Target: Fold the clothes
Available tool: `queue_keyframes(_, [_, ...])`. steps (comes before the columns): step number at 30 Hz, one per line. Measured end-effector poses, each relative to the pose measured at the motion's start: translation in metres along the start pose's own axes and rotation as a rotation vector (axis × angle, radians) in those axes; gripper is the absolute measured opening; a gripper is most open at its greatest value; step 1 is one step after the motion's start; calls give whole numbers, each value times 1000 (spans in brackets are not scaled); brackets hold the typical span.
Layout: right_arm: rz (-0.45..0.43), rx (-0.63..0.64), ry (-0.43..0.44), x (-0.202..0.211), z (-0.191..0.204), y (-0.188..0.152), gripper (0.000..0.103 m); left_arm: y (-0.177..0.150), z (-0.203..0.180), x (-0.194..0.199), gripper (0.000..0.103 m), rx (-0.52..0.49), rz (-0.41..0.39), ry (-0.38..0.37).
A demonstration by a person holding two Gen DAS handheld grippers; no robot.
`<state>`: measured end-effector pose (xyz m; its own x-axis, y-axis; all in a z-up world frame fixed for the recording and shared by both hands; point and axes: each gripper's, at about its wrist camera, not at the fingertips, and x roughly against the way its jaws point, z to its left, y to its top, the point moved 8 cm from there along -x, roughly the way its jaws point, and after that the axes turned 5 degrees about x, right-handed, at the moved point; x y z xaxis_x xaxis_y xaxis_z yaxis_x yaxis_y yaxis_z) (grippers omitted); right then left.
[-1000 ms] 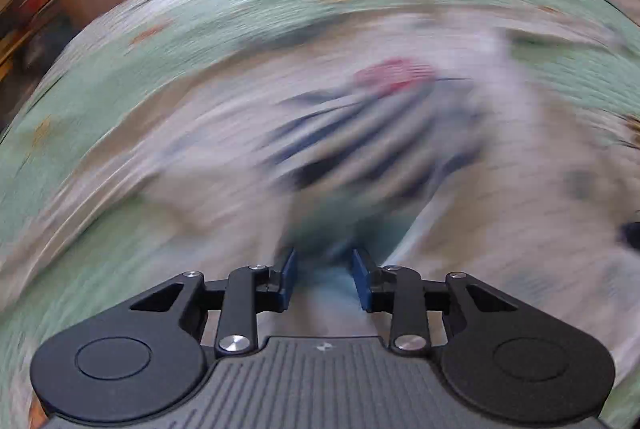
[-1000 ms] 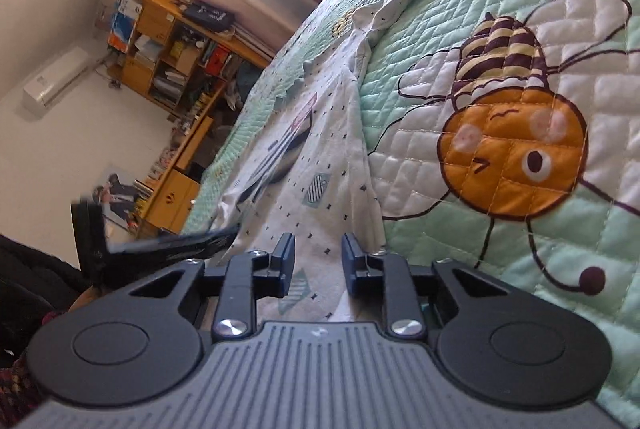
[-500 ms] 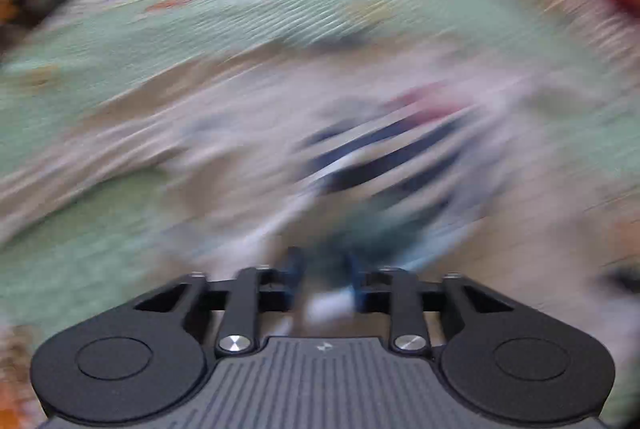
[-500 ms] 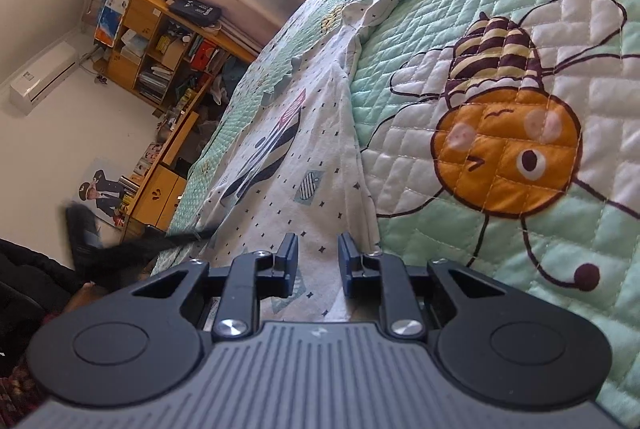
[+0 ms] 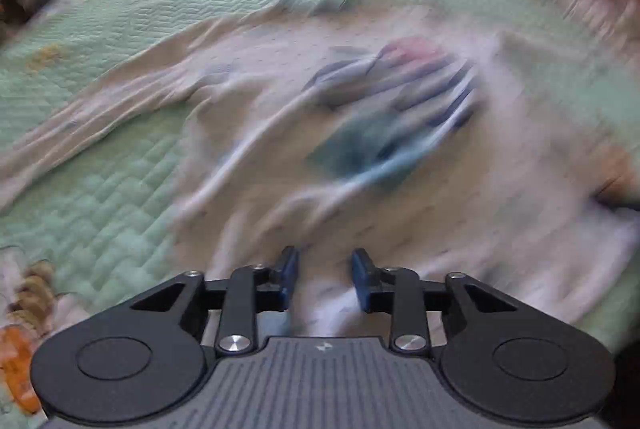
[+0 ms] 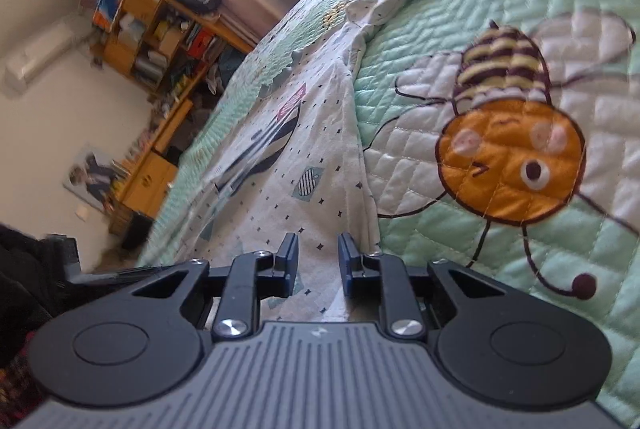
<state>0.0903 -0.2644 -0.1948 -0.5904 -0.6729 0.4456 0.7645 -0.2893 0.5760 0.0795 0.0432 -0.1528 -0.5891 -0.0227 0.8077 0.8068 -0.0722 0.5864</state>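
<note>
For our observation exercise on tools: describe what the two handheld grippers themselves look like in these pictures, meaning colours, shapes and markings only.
Both look identical. The left gripper and right gripper each have a grey ribbed body bearing a small pale logo, two round black housings with a raised disc on each, black linkage arms on silver pivot screws, and short fingers faced with blue pads. No cables or sleeves are visible.

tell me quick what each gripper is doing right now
left gripper: jaws opening, with the white patterned cotton garment between them, grip unclear.
right gripper: jaws part open over the same garment's edge, grip unclear.
</note>
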Motion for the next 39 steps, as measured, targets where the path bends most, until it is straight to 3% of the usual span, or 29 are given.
queue_keyframes(2, [7,44,-36,5,6,1,25,-5,21,9,35,-35,-54,165])
queue_keyframes(3, [4,71,-51,9,10,2,31,-8,30,15,41,-5,-61,175])
queue_keyframes(4, [-5,91,-59,14,13,3,34,-10,38,22,47,49,-57,147])
queue_keyframes(8, [-66,71,-64,38,13,2,67,-23,53,51,50,192,-73,55])
queue_keyframes(9, [-75,61,-68,43,11,-1,69,-25,55,55,53,222,-79,22])
queue_keyframes(11, [-91,42,-75,53,6,-6,70,-33,57,60,71,302,-78,-42])
queue_keyframes(12, [-92,13,-72,56,2,-10,71,-39,58,62,74,342,-72,-69])
queue_keyframes(15, [-79,-43,-62,56,-4,-16,71,-55,58,48,75,405,-18,-111])
queue_keyframes(17, [-75,-35,-66,54,-3,-16,71,-60,54,44,76,388,-11,-70])
queue_keyframes(20, [-59,-12,-68,48,1,-13,71,-63,42,39,80,340,-5,-78])
queue_keyframes(21, [-56,1,-65,45,2,-13,71,-64,38,38,78,324,-2,-83])
queue_keyframes(22, [-54,16,-61,42,4,-13,70,-63,36,37,69,320,4,-95])
queue_keyframes(23, [-50,33,-62,38,5,-13,69,-62,35,36,46,322,13,-111])
queue_keyframes(25, [-36,62,-68,33,7,-15,61,-60,32,35,16,324,31,-146])
queue_keyframes(26, [-28,73,-68,31,7,-15,52,-59,31,35,7,330,40,-159])
queue_keyframes(28, [-14,82,-86,28,5,-16,33,-58,31,34,7,349,54,-175])
queue_keyframes(29, [-7,87,-91,28,4,-17,14,-58,33,34,6,378,59,-188])
queue_keyframes(30, [0,92,-96,28,3,-17,8,-58,37,35,6,417,63,-204])
queue_keyframes(36, [2,117,-88,58,13,3,7,-62,61,58,6,734,69,-413])
queue_keyframes(39, [-2,163,-87,82,25,23,6,-71,63,60,6,769,87,-426])
